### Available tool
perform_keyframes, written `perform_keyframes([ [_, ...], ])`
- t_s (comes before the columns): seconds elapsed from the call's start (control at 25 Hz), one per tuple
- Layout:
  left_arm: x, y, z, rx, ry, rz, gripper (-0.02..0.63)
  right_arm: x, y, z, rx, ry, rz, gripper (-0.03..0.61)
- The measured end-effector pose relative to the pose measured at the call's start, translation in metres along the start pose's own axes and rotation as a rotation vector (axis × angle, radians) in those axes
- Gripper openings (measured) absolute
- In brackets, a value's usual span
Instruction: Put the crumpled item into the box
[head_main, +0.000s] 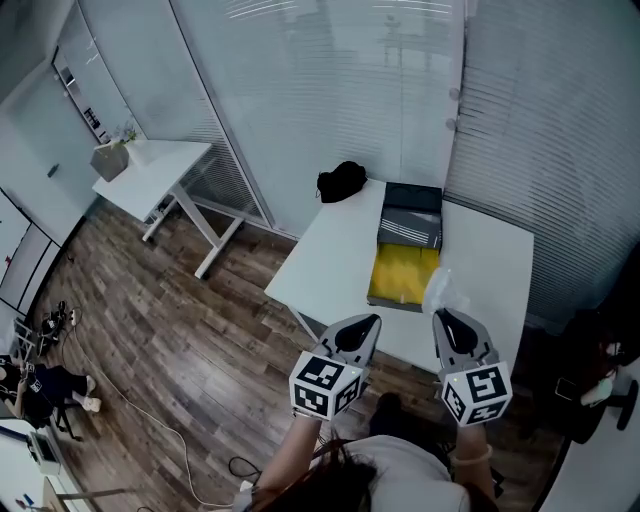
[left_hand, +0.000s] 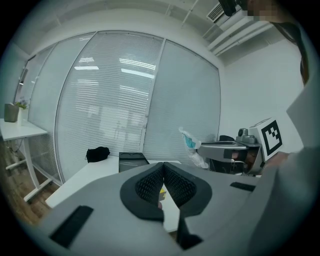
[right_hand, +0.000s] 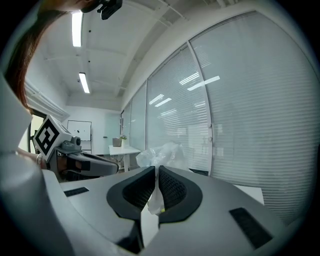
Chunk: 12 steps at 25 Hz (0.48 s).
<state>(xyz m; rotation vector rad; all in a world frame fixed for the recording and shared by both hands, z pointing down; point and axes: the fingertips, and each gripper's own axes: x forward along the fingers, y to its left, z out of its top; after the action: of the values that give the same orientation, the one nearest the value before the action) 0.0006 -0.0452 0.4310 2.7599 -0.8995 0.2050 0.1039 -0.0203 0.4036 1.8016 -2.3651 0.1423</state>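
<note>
While the right gripper (head_main: 441, 316) pinches a piece of crumpled plastic (head_main: 437, 290) between its closed jaws, the left gripper (head_main: 369, 321) hangs beside it with its jaws pressed together on nothing. Both are held over the near edge of a white table (head_main: 330, 260). The clear plastic sticks up from the right gripper's tips, raised off the tabletop, and in the head view it sits against the near right corner of the open box (head_main: 400, 275), whose yellow inside is bare and whose dark lid lies just beyond. A black bundle (head_main: 342, 181) rests at the table's far corner. Off to the left, a second desk (head_main: 160, 170) carrying a potted plant (head_main: 112, 157) stands on the wooden floor (head_main: 150, 330).
</note>
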Motion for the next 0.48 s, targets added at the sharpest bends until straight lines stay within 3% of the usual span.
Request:
perform_keyframes([
  [0.48, 0.063, 0.02, 0.024, 0.003, -0.016, 0.054, 0.018, 0.048, -0.05, 0.009, -0.035, 0.004, 0.069, 0.043],
])
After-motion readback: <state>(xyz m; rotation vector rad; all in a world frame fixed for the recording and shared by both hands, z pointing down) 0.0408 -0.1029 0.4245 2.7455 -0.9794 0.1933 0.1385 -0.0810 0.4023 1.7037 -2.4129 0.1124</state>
